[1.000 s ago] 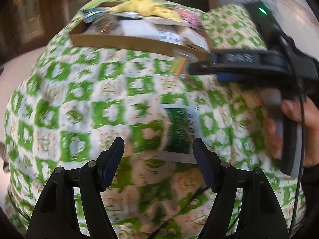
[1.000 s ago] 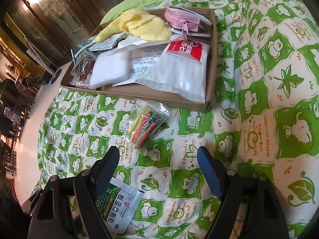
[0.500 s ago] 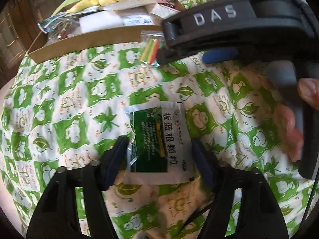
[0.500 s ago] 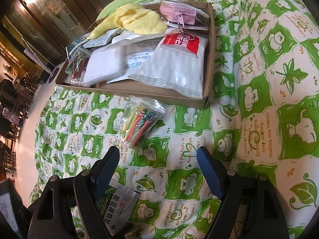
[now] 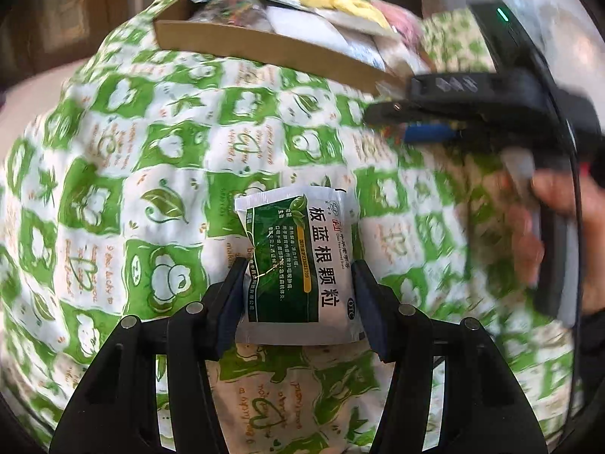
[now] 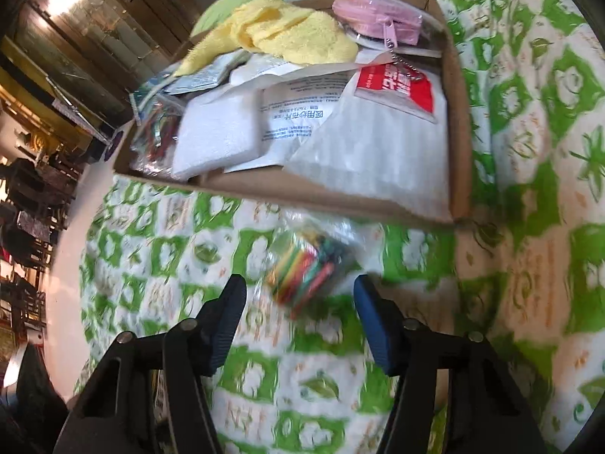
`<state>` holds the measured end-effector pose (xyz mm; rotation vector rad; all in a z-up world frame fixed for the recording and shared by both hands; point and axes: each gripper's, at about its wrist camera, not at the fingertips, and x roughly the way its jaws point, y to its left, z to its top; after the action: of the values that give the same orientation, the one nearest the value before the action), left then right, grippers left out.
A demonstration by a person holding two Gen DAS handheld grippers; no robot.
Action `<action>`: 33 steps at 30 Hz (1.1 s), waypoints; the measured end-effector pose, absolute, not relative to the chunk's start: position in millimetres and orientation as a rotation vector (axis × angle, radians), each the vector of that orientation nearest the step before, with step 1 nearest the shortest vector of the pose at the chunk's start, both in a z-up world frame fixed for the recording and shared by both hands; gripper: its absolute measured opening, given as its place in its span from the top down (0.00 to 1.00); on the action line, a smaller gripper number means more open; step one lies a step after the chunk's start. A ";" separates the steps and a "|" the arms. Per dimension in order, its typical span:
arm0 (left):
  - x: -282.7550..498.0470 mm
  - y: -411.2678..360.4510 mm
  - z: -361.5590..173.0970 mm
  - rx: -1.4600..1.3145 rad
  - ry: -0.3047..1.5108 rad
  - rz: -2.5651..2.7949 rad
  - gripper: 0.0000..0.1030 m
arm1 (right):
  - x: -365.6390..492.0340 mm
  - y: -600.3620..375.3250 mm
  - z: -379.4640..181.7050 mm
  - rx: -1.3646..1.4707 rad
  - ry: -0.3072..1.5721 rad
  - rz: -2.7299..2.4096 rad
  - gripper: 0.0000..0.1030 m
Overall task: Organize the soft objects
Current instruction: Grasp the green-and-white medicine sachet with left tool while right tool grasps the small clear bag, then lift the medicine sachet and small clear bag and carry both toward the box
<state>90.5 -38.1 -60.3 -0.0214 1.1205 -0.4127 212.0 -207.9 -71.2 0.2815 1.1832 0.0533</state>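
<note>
A green and white medicine sachet (image 5: pixel 302 265) lies flat on the green-patterned bedcover (image 5: pixel 151 159). My left gripper (image 5: pixel 298 295) straddles it, with the jaws closing and the pads against its two side edges. In the right wrist view a clear bag of coloured sticks (image 6: pixel 310 265) lies on the cover just below the cardboard box (image 6: pixel 302 193). My right gripper (image 6: pixel 298 295) hovers over the bag's near end. Its jaws are closing, with the bag between the tips and the pads apart from it.
The box holds a yellow towel (image 6: pixel 295 34), a pink pouch (image 6: pixel 378 19), a red-labelled white packet (image 6: pixel 378 143), a white foam pad (image 6: pixel 215 136) and another bag of coloured items (image 6: pixel 155 132). A hand (image 5: pixel 529 242) grips the right tool beside the sachet. Floor and dark furniture lie left.
My left gripper came down over the sachet and its jaws narrowed onto it. My right gripper moved forward to the bag of sticks, and its jaws narrowed too.
</note>
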 end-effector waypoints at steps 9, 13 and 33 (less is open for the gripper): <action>89.3 -38.9 -61.6 -0.024 1.137 -0.399 0.46 | 200.9 -209.5 -71.4 0.259 1.181 0.048 0.79; 91.4 -49.8 -60.4 0.004 1.129 -0.385 0.46 | 187.5 -210.9 -69.3 0.253 1.179 0.064 0.79; 83.1 -42.8 -54.8 -0.051 1.104 -0.380 0.47 | 183.7 -209.3 -67.9 0.245 1.176 0.082 0.79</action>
<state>83.1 -42.8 -54.8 -0.0511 1.1036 -0.3805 183.7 -209.3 -67.9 0.2445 1.1761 0.0818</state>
